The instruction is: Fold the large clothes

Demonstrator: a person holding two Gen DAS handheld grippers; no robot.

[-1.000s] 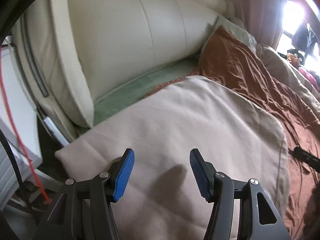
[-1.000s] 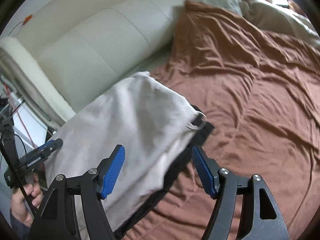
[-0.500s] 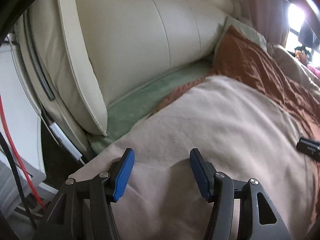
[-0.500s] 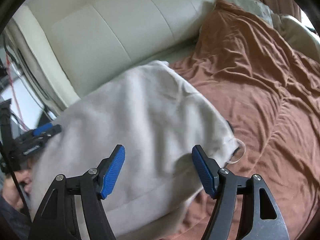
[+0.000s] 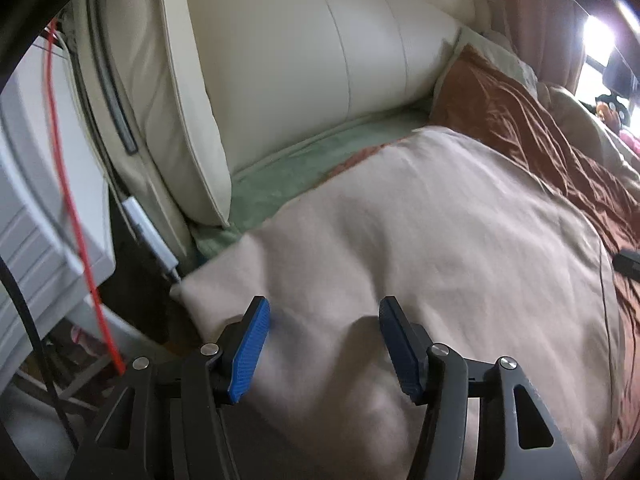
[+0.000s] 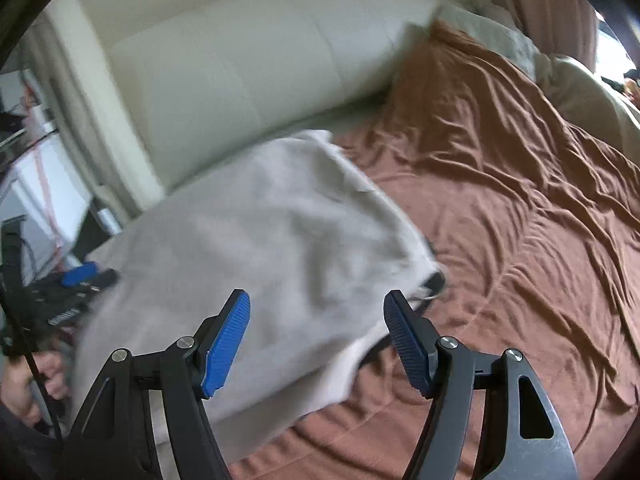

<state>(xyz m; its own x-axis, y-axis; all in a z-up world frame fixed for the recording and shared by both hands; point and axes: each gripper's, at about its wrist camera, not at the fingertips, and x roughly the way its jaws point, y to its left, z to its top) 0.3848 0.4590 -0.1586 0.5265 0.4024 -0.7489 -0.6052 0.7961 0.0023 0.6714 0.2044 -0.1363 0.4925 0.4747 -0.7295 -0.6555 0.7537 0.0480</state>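
Observation:
A large pale beige garment (image 5: 420,240) lies folded flat on the brown bedsheet (image 6: 500,200). It looks grey-white in the right wrist view (image 6: 260,240). My left gripper (image 5: 323,308) is open, low over the garment's near left corner, and a soft ridge of cloth rises between its blue pads. My right gripper (image 6: 318,298) is open above the garment's near right edge, where a dark lining and a cord loop (image 6: 434,284) peek out. The left gripper (image 6: 86,280) shows blurred at the left of the right wrist view.
A cream padded headboard (image 5: 300,80) runs along the far side, with a green sheet strip (image 5: 300,168) below it. Pillows (image 6: 580,92) lie at the far right. A white cabinet (image 5: 40,220) and a red cable (image 5: 68,184) stand off the bed's left edge. A hand (image 6: 24,380) grips the left tool.
My left gripper has sunk closer to the garment's near left corner. My right gripper swung over the garment, then rolled and shifted right, so the garment's right edge is under it again. Both stay open.

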